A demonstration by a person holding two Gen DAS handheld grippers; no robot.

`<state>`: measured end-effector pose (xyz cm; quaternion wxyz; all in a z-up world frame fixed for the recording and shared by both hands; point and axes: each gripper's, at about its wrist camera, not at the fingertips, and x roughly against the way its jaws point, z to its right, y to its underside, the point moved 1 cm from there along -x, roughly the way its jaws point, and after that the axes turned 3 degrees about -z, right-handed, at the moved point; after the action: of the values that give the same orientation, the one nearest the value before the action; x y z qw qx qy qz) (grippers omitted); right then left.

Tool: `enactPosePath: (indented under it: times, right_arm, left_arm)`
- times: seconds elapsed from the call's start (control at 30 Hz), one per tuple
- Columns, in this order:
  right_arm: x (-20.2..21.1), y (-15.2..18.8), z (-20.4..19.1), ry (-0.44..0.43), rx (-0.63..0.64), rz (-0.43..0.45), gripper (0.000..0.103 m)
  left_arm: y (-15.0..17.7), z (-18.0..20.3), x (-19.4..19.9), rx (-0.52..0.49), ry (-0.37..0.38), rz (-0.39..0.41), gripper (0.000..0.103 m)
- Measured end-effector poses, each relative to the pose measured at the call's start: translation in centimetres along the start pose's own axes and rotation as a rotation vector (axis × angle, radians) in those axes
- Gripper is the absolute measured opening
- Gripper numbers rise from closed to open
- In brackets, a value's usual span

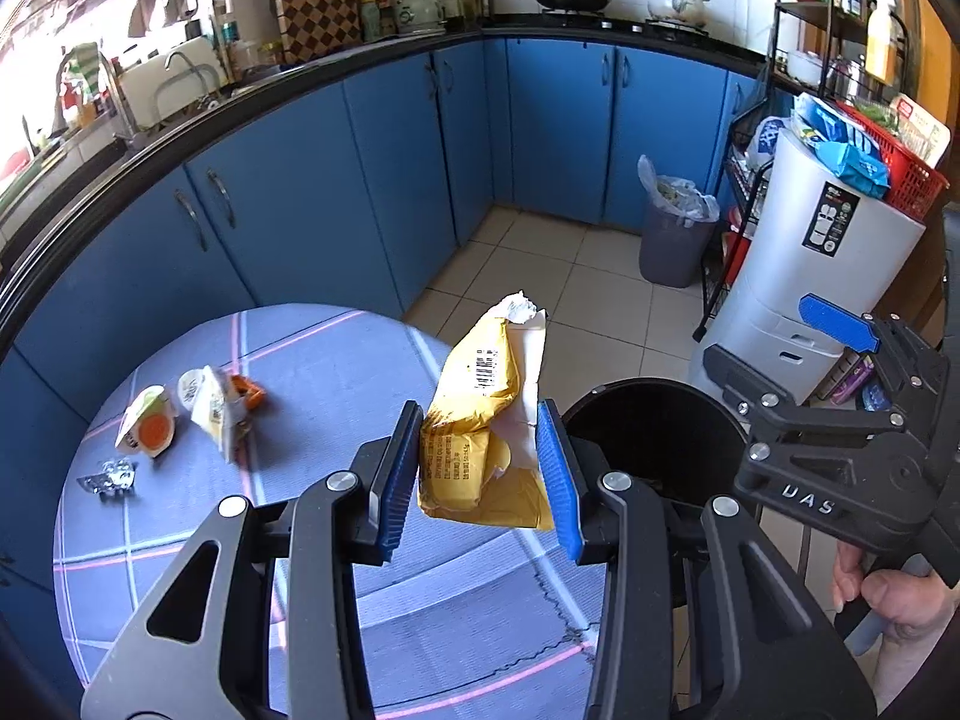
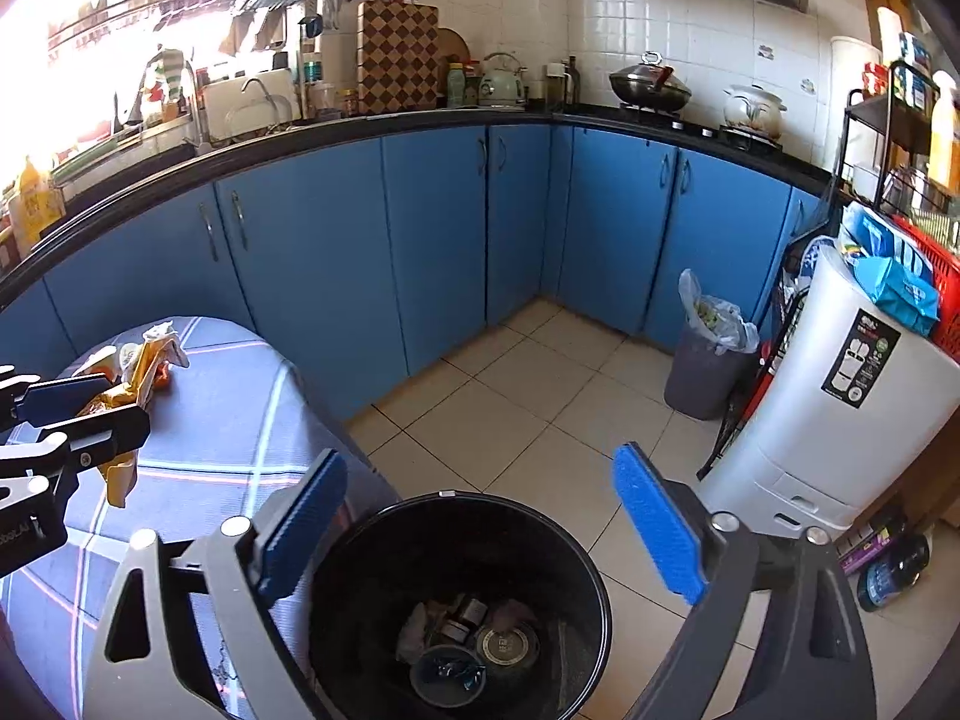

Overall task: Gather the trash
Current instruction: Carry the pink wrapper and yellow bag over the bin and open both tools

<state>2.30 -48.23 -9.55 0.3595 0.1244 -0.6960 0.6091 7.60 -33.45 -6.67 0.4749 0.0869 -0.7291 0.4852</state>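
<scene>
My left gripper [image 1: 480, 468] is shut on a yellow padded mailer [image 1: 480, 420] and holds it above the round table's right edge, beside the black trash bin [image 1: 654, 420]. On the table [image 1: 336, 360] lie a small cup with an orange lid [image 1: 150, 429], a crumpled wrapper [image 1: 219, 408] and a foil blister [image 1: 111, 477]. My right gripper [image 2: 480, 528] is open and empty, directly above the black bin [image 2: 456, 600], which holds several pieces of trash. The left gripper with the mailer [image 2: 120, 402] shows at the left of the right wrist view.
Blue cabinets [image 1: 360, 180] curve around behind the table. A grey bin with a plastic liner [image 1: 675, 228] stands on the tiled floor. A white appliance [image 1: 804, 276] with a red basket [image 1: 900, 162] and a black rack stand at the right.
</scene>
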Motion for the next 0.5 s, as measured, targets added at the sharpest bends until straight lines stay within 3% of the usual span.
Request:
enactPosePath:
  times: [0.37, 0.5]
  right_arm:
    - [-0.1, 0.8, 2.7, 0.041, -0.050, -0.005, 0.090]
    - [-0.1, 1.1, 3.6, 0.046, -0.065, -0.010, 0.090]
  left_arm:
    - [-1.1, 3.5, -0.5, -0.059, 0.038, 0.002, 0.041]
    - [-1.8, 4.8, -1.0, -0.071, 0.069, -0.007, 0.047]
